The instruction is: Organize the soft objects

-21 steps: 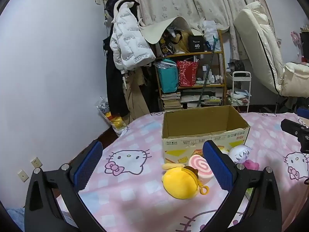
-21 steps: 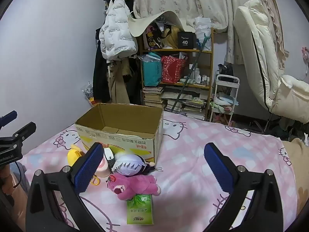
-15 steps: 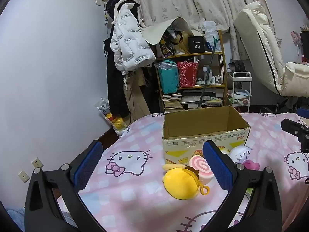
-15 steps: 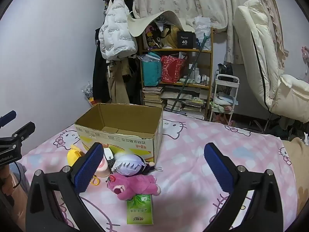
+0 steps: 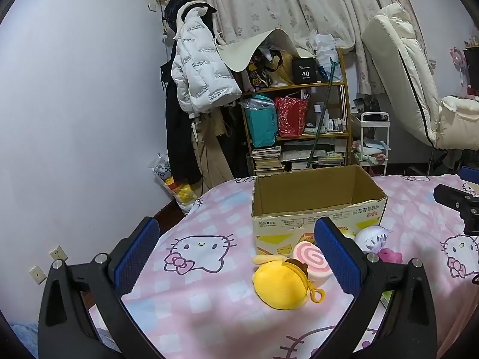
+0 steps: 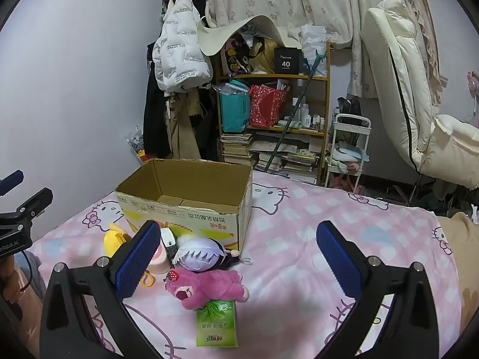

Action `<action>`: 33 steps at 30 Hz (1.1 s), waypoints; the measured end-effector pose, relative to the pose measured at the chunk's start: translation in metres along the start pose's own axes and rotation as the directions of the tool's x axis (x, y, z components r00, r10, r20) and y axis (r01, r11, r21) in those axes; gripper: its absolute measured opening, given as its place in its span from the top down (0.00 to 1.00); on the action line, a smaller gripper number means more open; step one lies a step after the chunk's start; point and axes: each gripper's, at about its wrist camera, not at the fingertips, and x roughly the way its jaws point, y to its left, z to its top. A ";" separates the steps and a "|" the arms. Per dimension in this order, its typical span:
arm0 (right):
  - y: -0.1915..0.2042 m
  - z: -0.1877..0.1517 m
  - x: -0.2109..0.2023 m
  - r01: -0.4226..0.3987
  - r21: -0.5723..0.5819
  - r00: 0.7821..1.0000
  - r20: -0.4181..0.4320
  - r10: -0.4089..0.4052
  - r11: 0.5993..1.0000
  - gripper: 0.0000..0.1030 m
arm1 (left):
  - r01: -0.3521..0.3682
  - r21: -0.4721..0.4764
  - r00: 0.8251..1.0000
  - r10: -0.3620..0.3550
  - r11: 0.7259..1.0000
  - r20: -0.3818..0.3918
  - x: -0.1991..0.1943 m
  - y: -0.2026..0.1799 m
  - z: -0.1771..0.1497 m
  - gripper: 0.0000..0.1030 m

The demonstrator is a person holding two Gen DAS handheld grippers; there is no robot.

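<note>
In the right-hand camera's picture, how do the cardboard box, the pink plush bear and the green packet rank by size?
1. cardboard box, plainly largest though farthest.
2 and 3. pink plush bear and green packet: they look alike, and the packet lies nearer, so I won't rank them.

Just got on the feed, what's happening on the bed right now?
Nothing is picked up yet. Both the left hand-held gripper and the right hand-held gripper hover open and empty above the bed. The cardboard box looks empty. In front of it lie a yellow plush, a pink bear, a white-haired doll and a green tissue pack.
</note>
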 end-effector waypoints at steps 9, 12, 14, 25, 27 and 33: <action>0.000 0.000 -0.001 0.000 0.001 1.000 0.001 0.000 1.000 0.00 | -0.002 0.004 1.000 0.002 1.000 -0.001 0.000 -0.002 0.001 0.01; 0.000 0.000 0.000 0.000 0.001 1.000 -0.001 0.000 1.000 0.00 | -0.003 0.005 1.000 0.003 1.000 0.001 -0.001 -0.001 0.001 0.01; 0.000 0.000 -0.001 -0.001 0.000 1.000 -0.002 0.001 1.000 0.00 | -0.001 0.005 1.000 0.001 1.000 0.001 0.000 -0.001 0.002 0.01; 0.000 0.000 -0.001 -0.001 0.001 1.000 0.000 0.001 1.000 0.00 | -0.001 0.007 1.000 0.001 1.000 0.002 0.000 -0.001 0.002 0.01; 0.000 0.000 -0.001 -0.001 0.002 1.000 0.000 0.001 1.000 0.00 | -0.005 0.005 1.000 0.005 1.000 0.006 -0.001 0.000 0.002 0.01; -0.001 0.000 0.000 -0.001 0.002 1.000 -0.001 0.001 1.000 0.00 | -0.008 0.004 1.000 0.008 1.000 0.007 -0.001 -0.002 0.003 0.01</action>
